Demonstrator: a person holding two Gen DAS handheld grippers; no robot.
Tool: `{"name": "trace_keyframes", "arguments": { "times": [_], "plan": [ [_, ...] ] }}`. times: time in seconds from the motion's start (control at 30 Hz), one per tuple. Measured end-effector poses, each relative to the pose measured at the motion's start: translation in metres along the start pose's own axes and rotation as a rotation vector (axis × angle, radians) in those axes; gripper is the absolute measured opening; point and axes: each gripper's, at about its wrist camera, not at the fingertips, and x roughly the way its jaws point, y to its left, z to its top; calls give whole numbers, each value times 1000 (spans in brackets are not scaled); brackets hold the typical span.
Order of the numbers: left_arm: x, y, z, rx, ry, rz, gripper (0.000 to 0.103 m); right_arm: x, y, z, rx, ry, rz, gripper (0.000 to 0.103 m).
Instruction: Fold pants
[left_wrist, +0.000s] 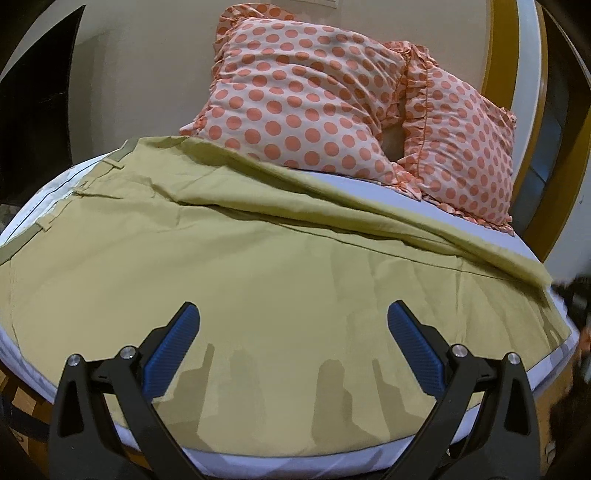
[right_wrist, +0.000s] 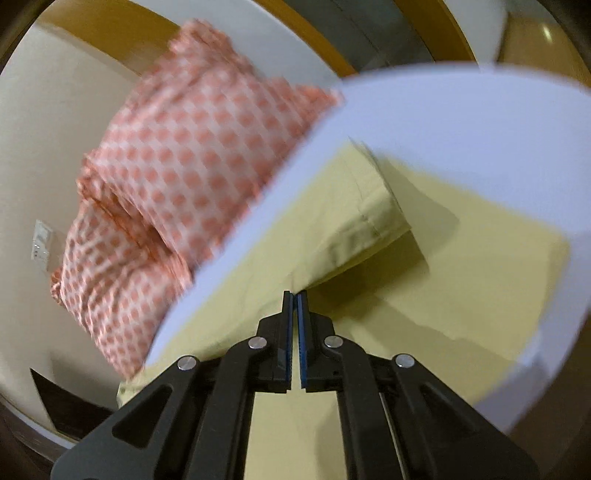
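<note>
We see pants (left_wrist: 258, 280) cut off at left edge of left wrist view; near hem hidden behind left hand-held gripper (left_wrist: 293, 332) frame. Dark shape at far right edge, blurred, we cannot tell what. In right wrist view, polka-dot pillows (right_wrist: 173, 177) smeared by motion blur, dots indistinct. Right hand-held gripper (right_wrist: 295, 325) pads nearly together; we cannot tell whether cloth sits between them. Small wall plate (right_wrist: 41, 240) at left too blurred to read. Bed (right_wrist: 461, 122) edge cut off at right.
</note>
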Motion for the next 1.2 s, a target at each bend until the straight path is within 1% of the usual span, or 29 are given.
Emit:
{"name": "trace_keyframes", "arguments": {
  "times": [0.03, 0.07, 0.1, 0.17, 0.33, 0.47, 0.53, 0.6, 0.7, 0.77, 0.87, 1.03, 1.07, 1.1, 1.13, 1.17, 1.2],
  "plan": [
    [0, -1, 3, 1, 0, -10, 101, 2, -3, -2, 22, 27, -2, 6],
    [0, -1, 5, -1, 0, -19, 101, 4, -4, -4, 34, 47, -6, 15],
    [-1, -1, 7, -5, -2, -32, 101, 6, -5, -5, 37, 57, -8, 32],
    [-4, 2, 11, -16, -6, -50, 101, 9, -5, -6, 55, 65, 2, 52],
    [-6, 21, 25, -80, -17, -87, 101, 11, -6, -10, 79, 57, 17, 53],
    [2, 41, 40, -161, -13, -152, 101, 19, 0, -5, 120, 44, 15, 53],
    [7, 48, 48, -189, -9, -149, 101, 20, 0, -6, 142, 57, 29, 53],
    [8, 54, 54, -207, -9, -138, 101, 19, 2, -13, 169, 101, 59, 53],
    [10, 55, 58, -204, -17, -124, 101, 20, 8, -23, 170, 149, 64, 53],
    [15, 51, 59, -194, -6, -126, 101, 27, 12, -23, 182, 174, 76, 53],
    [21, 43, 60, -173, 9, -137, 101, 35, 18, -17, 186, 128, 53, 53],
    [26, 36, 65, -149, 9, -146, 101, 38, 16, -10, 228, 39, 31, 53],
    [26, 36, 67, -147, 6, -151, 101, 37, 15, -10, 233, 15, 35, 50],
    [27, 37, 70, -146, 4, -153, 101, 37, 13, -9, 224, -10, 36, 38],
    [29, 38, 73, -144, 3, -150, 101, 39, 10, -9, 206, -21, 44, 23],
    [30, 38, 77, -140, 2, -149, 101, 42, 4, -9, 196, -20, 73, 2],
    [33, 39, 82, -133, 2, -148, 101, 41, -2, -9, 208, -19, 107, 2]
  ]
}}
